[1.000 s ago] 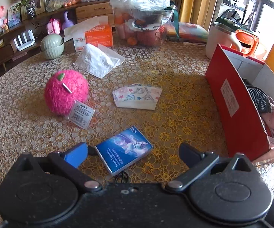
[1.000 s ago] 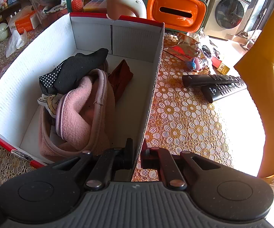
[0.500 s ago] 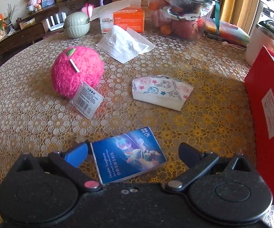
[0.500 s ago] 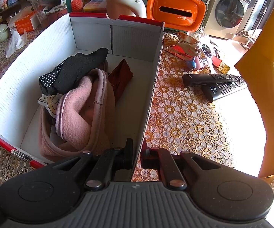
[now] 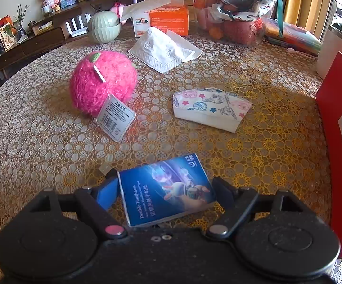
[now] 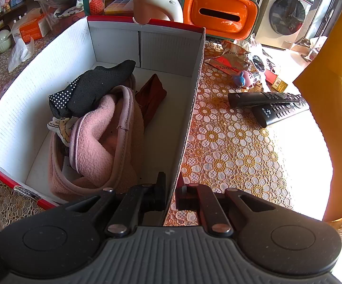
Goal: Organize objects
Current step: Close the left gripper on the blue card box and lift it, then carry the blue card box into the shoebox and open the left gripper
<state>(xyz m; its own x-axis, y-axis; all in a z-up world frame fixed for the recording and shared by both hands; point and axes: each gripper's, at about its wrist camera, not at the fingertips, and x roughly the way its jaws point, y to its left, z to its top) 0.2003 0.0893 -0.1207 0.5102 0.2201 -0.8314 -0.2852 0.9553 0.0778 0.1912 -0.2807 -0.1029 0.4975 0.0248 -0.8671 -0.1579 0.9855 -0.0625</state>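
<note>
Jaws point(image 5: 165, 193) closing around one tissue pack point(image 5: 165, 195)

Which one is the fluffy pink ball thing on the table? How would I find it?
Start at the round table with the gold flower-lace cloth. On its left half, in front of the pale green ribbed jar and left of the crumpled white tissue, sits the fuzzy pink ball. It is the only furry thing there, with a little green leaf on top and a white barcode tag hanging off it.
</note>
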